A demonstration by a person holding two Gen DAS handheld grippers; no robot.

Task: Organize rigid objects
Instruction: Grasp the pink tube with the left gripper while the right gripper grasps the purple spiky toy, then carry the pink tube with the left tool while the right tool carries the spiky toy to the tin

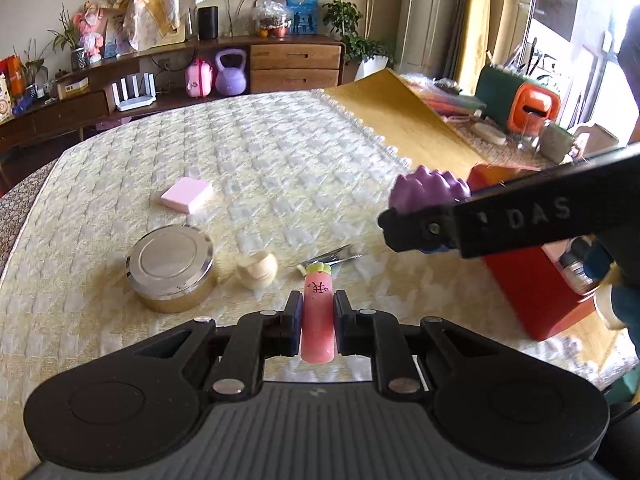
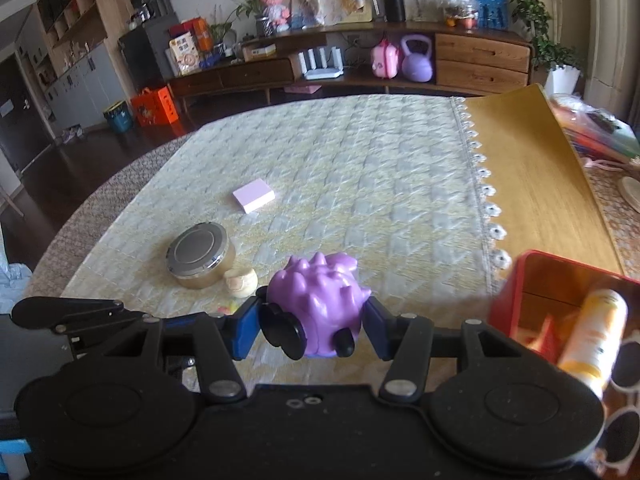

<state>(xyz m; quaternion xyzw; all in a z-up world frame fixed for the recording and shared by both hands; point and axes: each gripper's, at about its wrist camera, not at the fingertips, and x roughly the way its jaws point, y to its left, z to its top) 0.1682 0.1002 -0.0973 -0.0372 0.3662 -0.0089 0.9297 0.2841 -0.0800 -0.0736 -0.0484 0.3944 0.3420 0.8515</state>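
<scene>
Left hand-held gripper [image 1: 317,322] clamps pink tube [image 1: 317,316] (yellow cap); right hand-held gripper [image 2: 314,326] grips purple spiky toy [image 2: 316,304] beside red box [image 2: 560,280].

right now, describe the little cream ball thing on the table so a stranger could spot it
On the pale quilted tablecloth, find the round metal tin with the silver lid. The cream ball sits right beside it, on the side nearer the red box. It is the only small, rounded, ivory piece there.
</scene>
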